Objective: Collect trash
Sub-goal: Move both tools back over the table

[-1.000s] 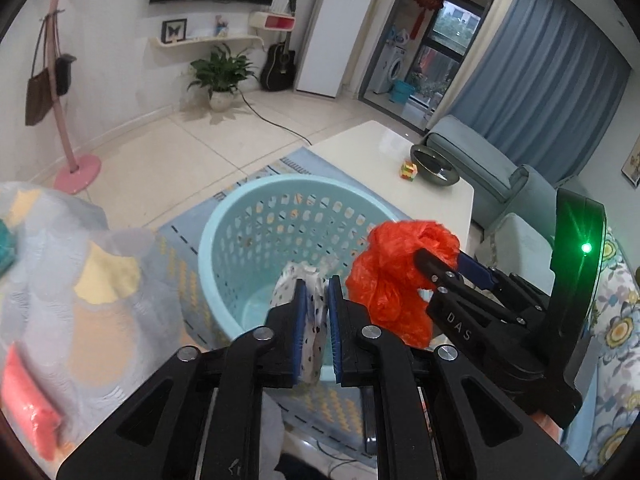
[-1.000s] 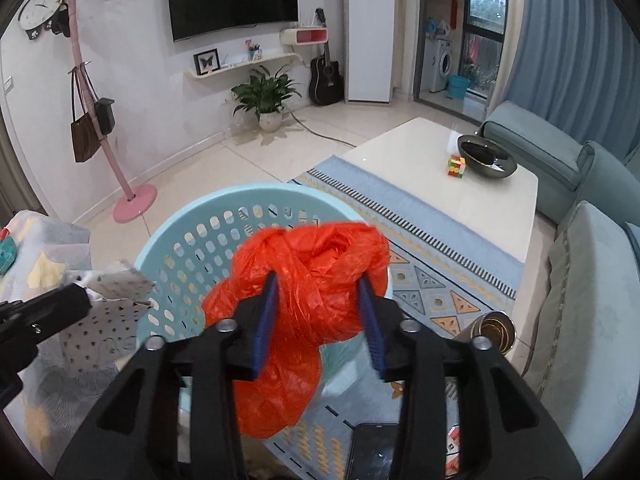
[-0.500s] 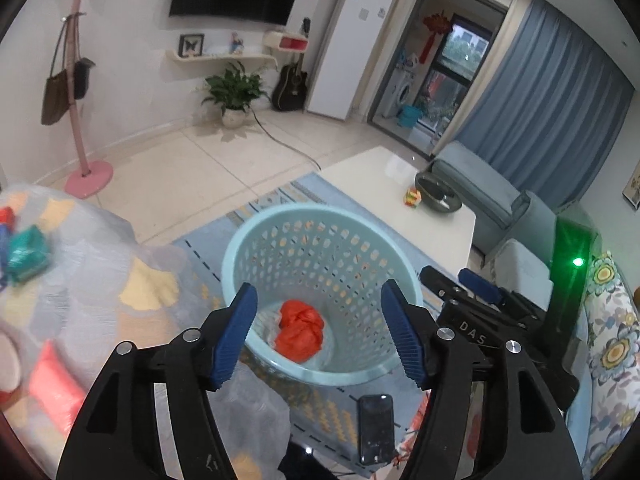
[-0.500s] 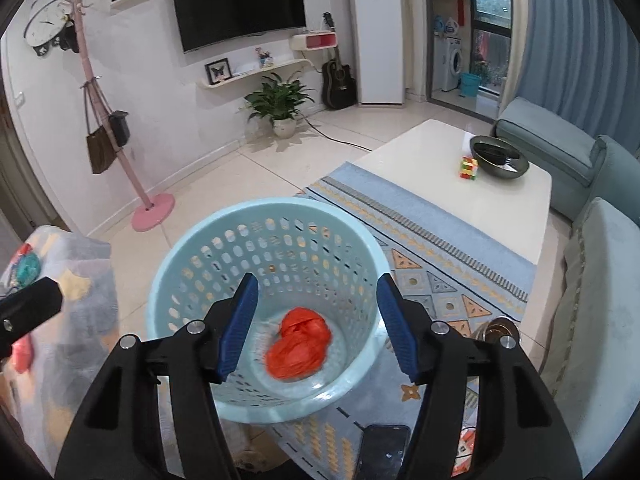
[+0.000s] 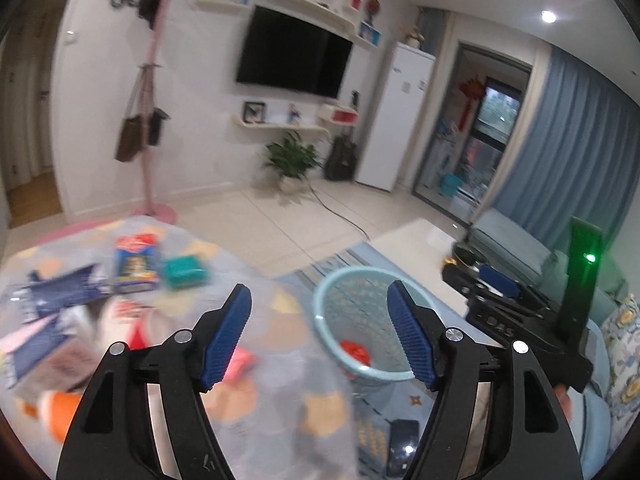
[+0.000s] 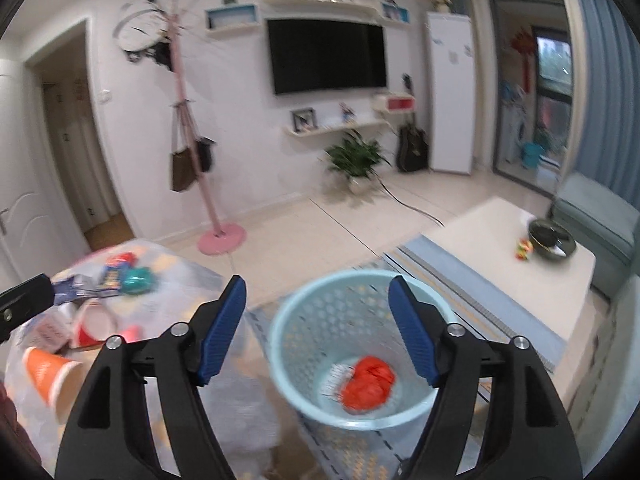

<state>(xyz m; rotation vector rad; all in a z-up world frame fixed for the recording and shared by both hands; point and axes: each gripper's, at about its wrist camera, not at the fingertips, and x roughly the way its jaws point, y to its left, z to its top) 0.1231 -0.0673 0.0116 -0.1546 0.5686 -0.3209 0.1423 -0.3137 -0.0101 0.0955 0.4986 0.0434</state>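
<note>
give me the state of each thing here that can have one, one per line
left gripper: open, holding nothing
right gripper: open, holding nothing
blue basket: upright on the rug, holds trash
red plastic bag: crumpled, lying in the basket bottom
orange paper cup: tipped on its side on the covered table
TV: screen dark
dark bowl: upright on the white coffee table
</note>
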